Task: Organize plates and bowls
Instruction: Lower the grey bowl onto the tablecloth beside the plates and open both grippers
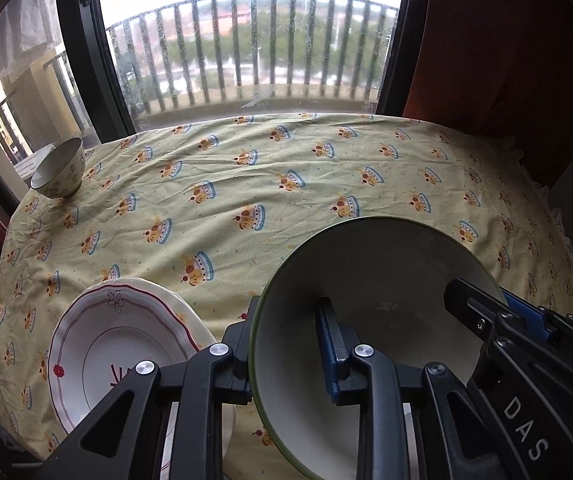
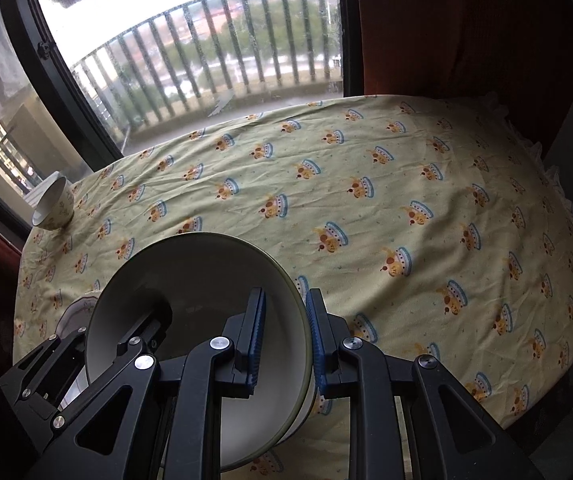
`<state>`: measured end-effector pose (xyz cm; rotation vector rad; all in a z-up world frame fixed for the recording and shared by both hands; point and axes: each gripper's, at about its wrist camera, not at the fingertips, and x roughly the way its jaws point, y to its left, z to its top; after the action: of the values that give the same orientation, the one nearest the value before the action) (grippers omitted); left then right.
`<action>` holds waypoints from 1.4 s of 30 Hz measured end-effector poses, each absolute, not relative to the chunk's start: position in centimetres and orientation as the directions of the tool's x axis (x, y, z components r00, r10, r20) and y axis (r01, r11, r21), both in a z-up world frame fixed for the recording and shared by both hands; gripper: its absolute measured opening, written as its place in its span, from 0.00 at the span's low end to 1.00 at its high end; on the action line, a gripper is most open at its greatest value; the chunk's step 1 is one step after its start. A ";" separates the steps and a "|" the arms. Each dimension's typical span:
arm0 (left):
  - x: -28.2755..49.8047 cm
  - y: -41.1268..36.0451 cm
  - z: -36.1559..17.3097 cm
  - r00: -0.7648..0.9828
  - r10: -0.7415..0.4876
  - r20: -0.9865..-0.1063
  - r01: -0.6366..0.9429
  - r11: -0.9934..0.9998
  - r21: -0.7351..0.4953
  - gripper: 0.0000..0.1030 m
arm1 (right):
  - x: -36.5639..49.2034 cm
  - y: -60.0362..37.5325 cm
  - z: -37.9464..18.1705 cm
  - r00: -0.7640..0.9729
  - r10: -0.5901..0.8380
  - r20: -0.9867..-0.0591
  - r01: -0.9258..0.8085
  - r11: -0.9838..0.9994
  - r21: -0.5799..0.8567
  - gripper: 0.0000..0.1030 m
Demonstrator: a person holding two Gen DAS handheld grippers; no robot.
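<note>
Two claws of mine grip one large bowl (image 1: 370, 308) by opposite rims: my left claw (image 1: 286, 344) pinches its left wall, my right claw (image 2: 284, 340) its right wall, holding it tilted above the surface (image 1: 306, 184), beside the plate (image 1: 126, 344); a small bowl (image 1: 59, 173) sits far left.

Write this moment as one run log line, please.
large bowl: held at rim | left gripper: shut on rim | right gripper: shut on opposite rim | plates: beside

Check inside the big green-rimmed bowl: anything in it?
The big bowl holds no food or dishes, only a gripper finger over each side of its rim, left gripper and right gripper. Fingers and linkages hide part of the bottom.
</note>
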<state>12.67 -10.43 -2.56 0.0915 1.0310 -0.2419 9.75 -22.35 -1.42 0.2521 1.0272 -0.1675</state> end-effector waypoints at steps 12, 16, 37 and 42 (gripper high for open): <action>11.8 -10.7 -5.0 0.444 -0.125 -0.887 0.257 0.966 -0.008 0.23 | 8.9 -22.4 -4.3 0.444 -0.009 -0.896 0.266 0.956 0.122 0.24; 11.9 -10.5 -5.6 0.426 -0.118 -0.897 0.255 0.967 -0.006 0.23 | 9.0 -22.1 -4.9 0.435 0.000 -0.900 0.266 0.955 0.129 0.23; 11.8 -10.4 -7.6 0.361 -0.145 -0.921 0.285 0.958 -0.039 0.31 | 9.2 -20.8 -6.8 0.434 -0.057 -0.899 0.234 0.971 0.052 0.40; 11.6 -9.6 -6.9 0.363 -0.164 -0.917 0.295 0.954 -0.054 0.59 | 9.2 -20.3 -6.8 0.429 -0.004 -0.903 0.214 0.972 0.097 0.63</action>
<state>11.56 -9.58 -6.94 0.1270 1.1634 -0.2968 9.21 -20.34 -6.79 0.2092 1.1215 -0.1377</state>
